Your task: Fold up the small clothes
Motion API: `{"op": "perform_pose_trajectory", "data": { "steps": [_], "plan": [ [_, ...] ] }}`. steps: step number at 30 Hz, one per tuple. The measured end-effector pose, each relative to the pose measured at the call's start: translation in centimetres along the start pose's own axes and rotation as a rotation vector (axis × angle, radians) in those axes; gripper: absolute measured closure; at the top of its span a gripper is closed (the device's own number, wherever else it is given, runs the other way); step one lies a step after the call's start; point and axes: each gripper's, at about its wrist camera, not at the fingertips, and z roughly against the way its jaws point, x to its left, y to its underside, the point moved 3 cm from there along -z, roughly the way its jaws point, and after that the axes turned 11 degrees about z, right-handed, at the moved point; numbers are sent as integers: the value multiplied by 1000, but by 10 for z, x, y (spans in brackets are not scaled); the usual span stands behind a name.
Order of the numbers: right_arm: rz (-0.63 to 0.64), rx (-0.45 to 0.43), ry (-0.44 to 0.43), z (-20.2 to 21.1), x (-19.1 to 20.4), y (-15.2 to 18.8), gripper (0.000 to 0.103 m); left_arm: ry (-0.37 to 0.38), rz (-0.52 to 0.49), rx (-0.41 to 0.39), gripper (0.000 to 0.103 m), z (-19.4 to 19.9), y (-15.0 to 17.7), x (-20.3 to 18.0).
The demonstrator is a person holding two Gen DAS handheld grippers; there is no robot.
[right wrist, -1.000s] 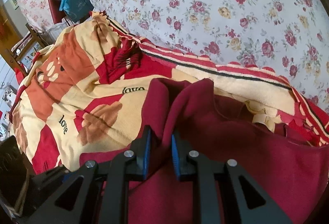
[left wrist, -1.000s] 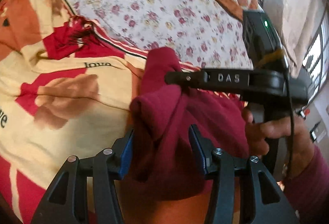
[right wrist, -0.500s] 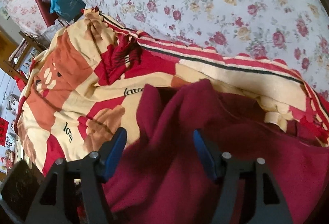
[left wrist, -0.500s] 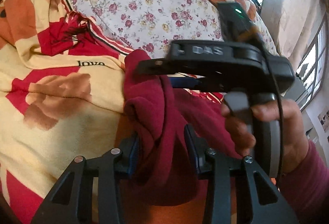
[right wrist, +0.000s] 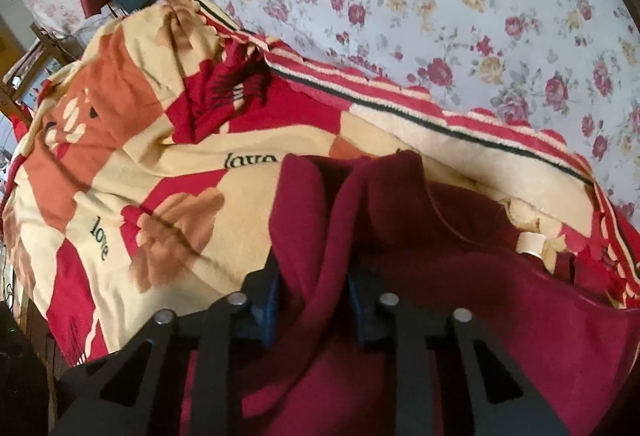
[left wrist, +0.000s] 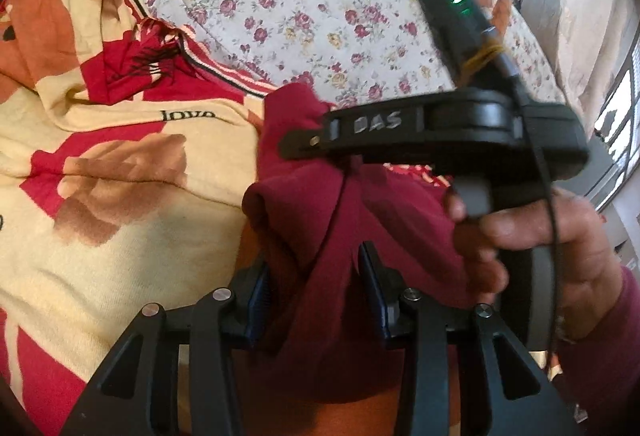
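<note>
Left tool (left wrist: 318,292) and right tool (right wrist: 314,300) both clamped on maroon garment (right wrist: 460,296), over patterned blanket (right wrist: 160,163)

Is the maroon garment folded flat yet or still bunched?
Bunched. The maroon garment rises in loose ridges between the right gripper, and a gathered wad sits between the left gripper. No flat, squared fold shows.

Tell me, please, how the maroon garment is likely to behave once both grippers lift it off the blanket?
The maroon garment will probably flop: it already bunches in soft folds between the left gripper pads. It looks like thick fleece, so likely grippy, not slippery. The right gripper pinches only a ridge, so the rest will likely sag onto the blanket.
</note>
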Motion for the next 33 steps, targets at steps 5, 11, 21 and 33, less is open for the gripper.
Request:
{"op": "perform_pose_trajectory", "data": {
  "steps": [5,11,21,33],
  "plan": [
    [-3,-27,-9,11,-2,4,80,-29,-13,2,87,2,5,-6],
    [-12,-65,-27,39,-11,10,82,-31,-12,-7,102,14,4,-22],
    [-50,-138,-62,113,-52,32,82,-8,-162,31,103,25,11,-105],
    [-131,-157,45,178,-139,97,84,77,-346,125,103,-15,44,-219]
  ]
}}
